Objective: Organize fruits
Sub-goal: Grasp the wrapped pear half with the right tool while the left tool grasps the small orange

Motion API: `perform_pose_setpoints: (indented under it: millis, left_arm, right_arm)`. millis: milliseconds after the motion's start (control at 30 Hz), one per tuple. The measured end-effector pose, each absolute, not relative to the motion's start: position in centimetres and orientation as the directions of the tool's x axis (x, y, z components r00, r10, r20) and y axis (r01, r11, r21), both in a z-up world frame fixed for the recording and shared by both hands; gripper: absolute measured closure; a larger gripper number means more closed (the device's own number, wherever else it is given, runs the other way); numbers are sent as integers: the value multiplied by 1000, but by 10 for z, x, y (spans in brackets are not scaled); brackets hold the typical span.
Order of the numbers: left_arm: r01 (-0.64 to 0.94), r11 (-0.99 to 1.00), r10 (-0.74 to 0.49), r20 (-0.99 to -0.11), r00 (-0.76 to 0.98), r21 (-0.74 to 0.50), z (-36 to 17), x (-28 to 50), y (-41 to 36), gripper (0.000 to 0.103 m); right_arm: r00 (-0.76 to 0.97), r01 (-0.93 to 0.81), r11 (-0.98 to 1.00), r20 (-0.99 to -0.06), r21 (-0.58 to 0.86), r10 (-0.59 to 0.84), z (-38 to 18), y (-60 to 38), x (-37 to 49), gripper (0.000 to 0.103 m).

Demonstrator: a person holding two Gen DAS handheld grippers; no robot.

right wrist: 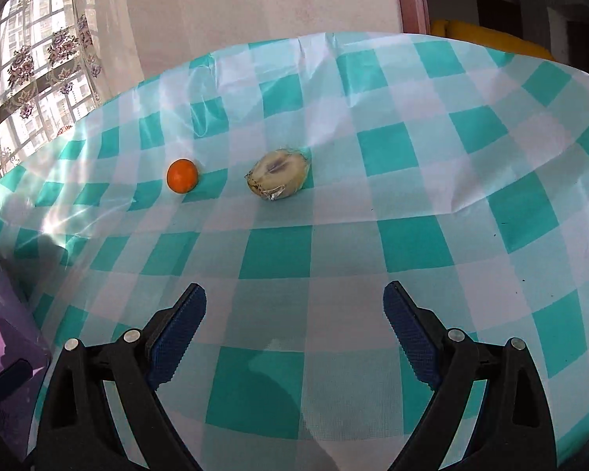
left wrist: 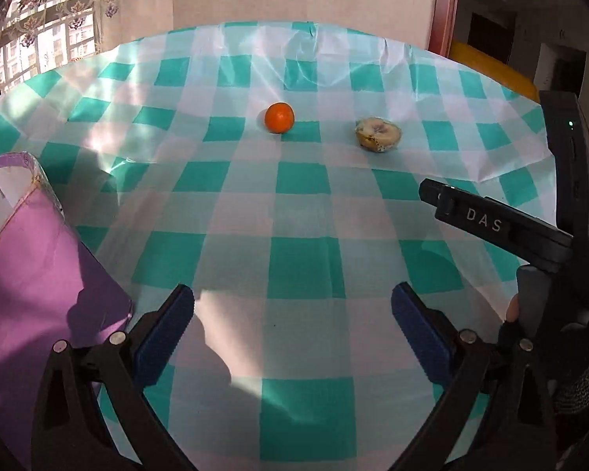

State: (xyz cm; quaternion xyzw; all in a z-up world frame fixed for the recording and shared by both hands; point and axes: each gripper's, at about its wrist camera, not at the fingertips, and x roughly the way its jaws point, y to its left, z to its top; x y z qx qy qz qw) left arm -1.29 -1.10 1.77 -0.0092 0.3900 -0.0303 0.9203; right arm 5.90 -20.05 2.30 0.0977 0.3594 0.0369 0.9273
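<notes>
A small orange fruit (left wrist: 279, 117) lies on the green-and-white checked tablecloth (left wrist: 294, 216), far ahead of my left gripper (left wrist: 293, 296). A halved pale fruit in clear wrap (left wrist: 378, 134) lies to its right. A purple box (left wrist: 39, 267) stands at the left, beside my left fingers. My left gripper is open and empty. In the right wrist view the orange fruit (right wrist: 182, 175) and the wrapped half fruit (right wrist: 278, 177) lie ahead of my right gripper (right wrist: 294, 294), which is open and empty above the cloth.
The right gripper's black body (left wrist: 530, 231) shows at the right in the left wrist view. The purple box's edge (right wrist: 4, 314) is at the far left in the right wrist view. A wall, a curtained window (right wrist: 31, 78) and a yellow object (right wrist: 491, 41) lie beyond the table.
</notes>
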Motion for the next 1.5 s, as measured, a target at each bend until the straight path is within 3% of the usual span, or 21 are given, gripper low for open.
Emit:
perform_pose_setpoints:
  millis: [167,233,500,767,900,1400,1500]
  left_arm:
    - [-10,995,-67,-754,653,-98,-1,39,0,2]
    - [-48,984,-96,-741,664,-171,0,56,10,2]
    - [-97,957,-141,-731,668,-273,0,118,23,2]
    - [-60,961,-158,-715,681,-270,4,172,9,2]
    - [-72,961,-145,-710,689,-266,6,197,7,2]
    - [-98,977,-84,-762,642,-191,4,281,-8,2]
    - [-92,982,-70,-770,634,-165,4,293,-12,8]
  right_arm:
    - [717,-30,986,-683,166,137,23,-185,98,15]
    - [709,-45,990,-693,136,128,22,-178,117,15]
    - [661,-151,988,-739,36,128,18,-159,195,15]
    - [586,-230,973,-795,18,154,8,-150,227,16]
    - [609,-200,980,-782,9,132,8,-151,224,42]
    - [623,-144,985,-765,91,162,8,-171,215,43]
    - [623,-144,985,-766,91,162,8,-170,216,43]
